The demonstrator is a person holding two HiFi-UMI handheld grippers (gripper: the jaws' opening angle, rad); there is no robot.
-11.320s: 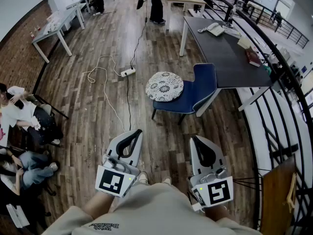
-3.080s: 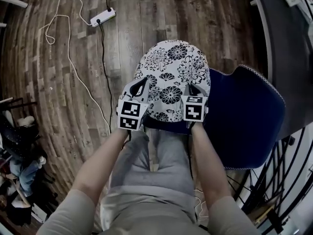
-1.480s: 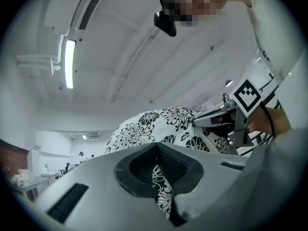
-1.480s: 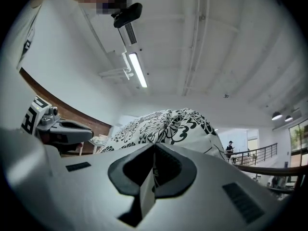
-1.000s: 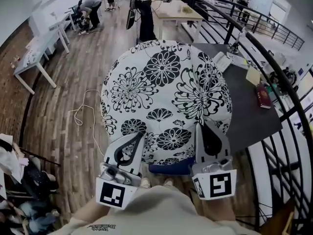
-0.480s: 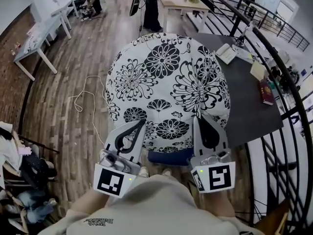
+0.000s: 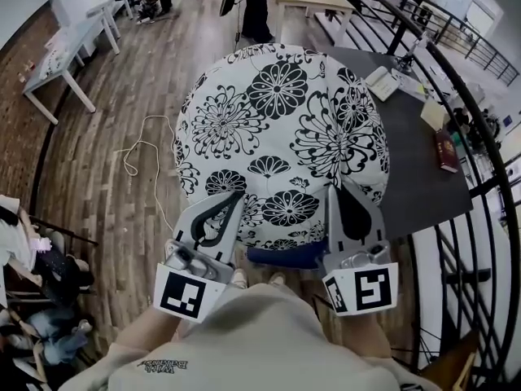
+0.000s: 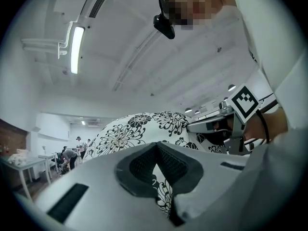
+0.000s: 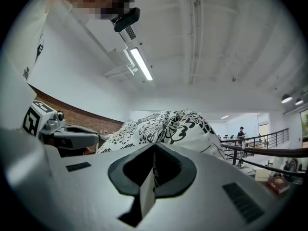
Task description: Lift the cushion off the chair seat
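The round white cushion [image 7: 281,133] with black flower print hangs in the air in front of me, clear of the blue chair seat [image 7: 285,256], of which only a strip shows below it. My left gripper [image 7: 234,196] is shut on the cushion's near edge at the left. My right gripper [image 7: 336,187] is shut on that edge at the right. In the left gripper view printed fabric [image 8: 163,198] sits pinched in the seam of the jaws, with the cushion [image 8: 139,129] bulging beyond. The right gripper view shows a fold of the cushion's edge [image 9: 147,191] between its shut jaws.
A dark table [image 7: 423,137] with a phone [image 7: 381,81] and a book [image 7: 447,151] stands at the right, beside a black railing [image 7: 488,194]. A white cable [image 7: 142,149] loops on the wooden floor. White tables [image 7: 57,63] and people are at the left and back.
The cushion stays raised in both shut grippers. It has shifted only slightly in the view, with the grippers a little higher in the picture than a second ago.
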